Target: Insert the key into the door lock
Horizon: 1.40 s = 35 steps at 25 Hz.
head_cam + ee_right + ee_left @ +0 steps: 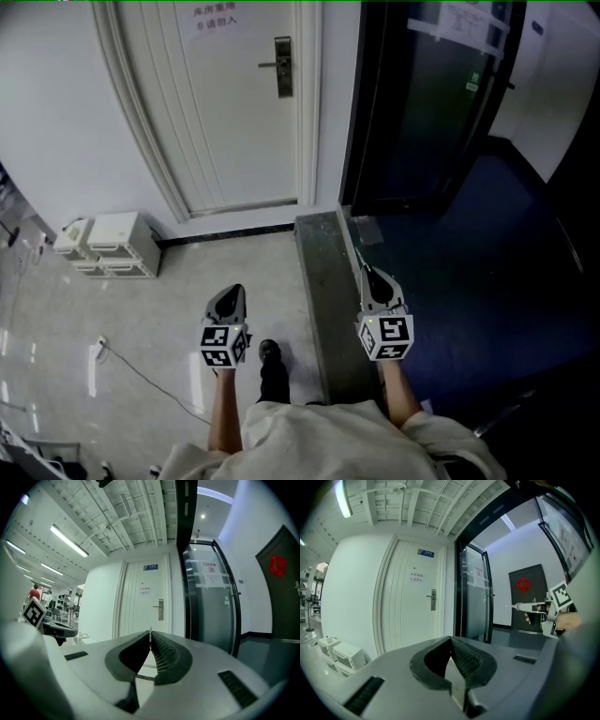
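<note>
The white door [234,112] stands shut ahead, several steps away, and its metal lock plate with handle [283,67] sits on the door's right side. The lock [433,599] also shows in the left gripper view, and the lock [161,610] shows straight beyond the jaws in the right gripper view. My right gripper [367,272] is shut on a thin key [513,605] that pokes forward from its tips; the key [150,631] shows as a sliver. My left gripper [232,289] is shut with nothing in it. Both point level toward the door, far short of it.
A dark glass door [422,103] stands to the right of the white door, with a stone threshold strip [323,281] on the floor. White drawer boxes [117,244] sit against the left wall. A cable [122,361] lies on the tiles. A dark door with a red decoration [526,592] is far right.
</note>
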{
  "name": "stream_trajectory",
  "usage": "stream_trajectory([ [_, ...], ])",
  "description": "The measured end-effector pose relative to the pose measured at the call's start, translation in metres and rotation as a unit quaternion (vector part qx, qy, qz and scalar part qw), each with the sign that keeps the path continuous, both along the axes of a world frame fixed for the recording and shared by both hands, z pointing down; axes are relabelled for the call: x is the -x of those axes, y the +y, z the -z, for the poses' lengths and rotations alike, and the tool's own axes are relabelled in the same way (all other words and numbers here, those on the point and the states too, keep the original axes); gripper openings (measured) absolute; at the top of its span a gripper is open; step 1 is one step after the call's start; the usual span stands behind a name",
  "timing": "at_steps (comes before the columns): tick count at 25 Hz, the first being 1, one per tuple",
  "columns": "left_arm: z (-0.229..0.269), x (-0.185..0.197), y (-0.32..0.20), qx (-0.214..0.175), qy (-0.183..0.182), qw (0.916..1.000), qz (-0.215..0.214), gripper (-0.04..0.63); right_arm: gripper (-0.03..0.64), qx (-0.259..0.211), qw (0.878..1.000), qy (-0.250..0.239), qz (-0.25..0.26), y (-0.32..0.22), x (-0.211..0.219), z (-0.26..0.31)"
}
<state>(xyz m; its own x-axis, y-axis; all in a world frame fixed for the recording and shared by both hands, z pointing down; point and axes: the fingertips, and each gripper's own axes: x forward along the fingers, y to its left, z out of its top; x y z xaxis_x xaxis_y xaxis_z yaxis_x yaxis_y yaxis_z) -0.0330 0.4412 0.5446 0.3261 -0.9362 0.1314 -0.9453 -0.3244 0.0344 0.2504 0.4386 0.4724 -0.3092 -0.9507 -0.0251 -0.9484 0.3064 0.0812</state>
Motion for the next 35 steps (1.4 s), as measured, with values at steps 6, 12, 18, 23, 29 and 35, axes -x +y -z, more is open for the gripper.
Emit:
stream_trajectory([
  [6, -0.003, 0.026, -0.075, -0.002, 0.006, 1.0000, -0.005, 0.017, 0.031, 0.003, 1.000, 0.001, -0.002, -0.072, 0.028, -0.001],
  [12, 0.006, 0.062, -0.174, 0.002, 0.013, 0.9997, -0.020, 0.017, 0.031, 0.008, 1.000, 0.015, -0.015, -0.163, 0.065, 0.013],
  [18, 0.031, 0.088, -0.272, -0.001, 0.022, 0.9988, -0.043, 0.017, 0.030, 0.006, 0.999, 0.031, -0.030, -0.249, 0.095, 0.041],
  [23, 0.047, 0.107, -0.336, -0.008, 0.023, 0.9982, -0.055, 0.017, 0.031, -0.004, 0.999, 0.036, -0.034, -0.313, 0.120, 0.060],
  [29, 0.062, 0.129, -0.401, -0.012, 0.017, 0.9979, -0.061, 0.017, 0.030, -0.010, 0.999, 0.025, -0.041, -0.381, 0.141, 0.069],
  [35, 0.061, 0.140, -0.452, -0.017, 0.008, 0.9975, -0.069, 0.017, 0.031, -0.007, 0.999, 0.020, -0.047, -0.426, 0.152, 0.061],
])
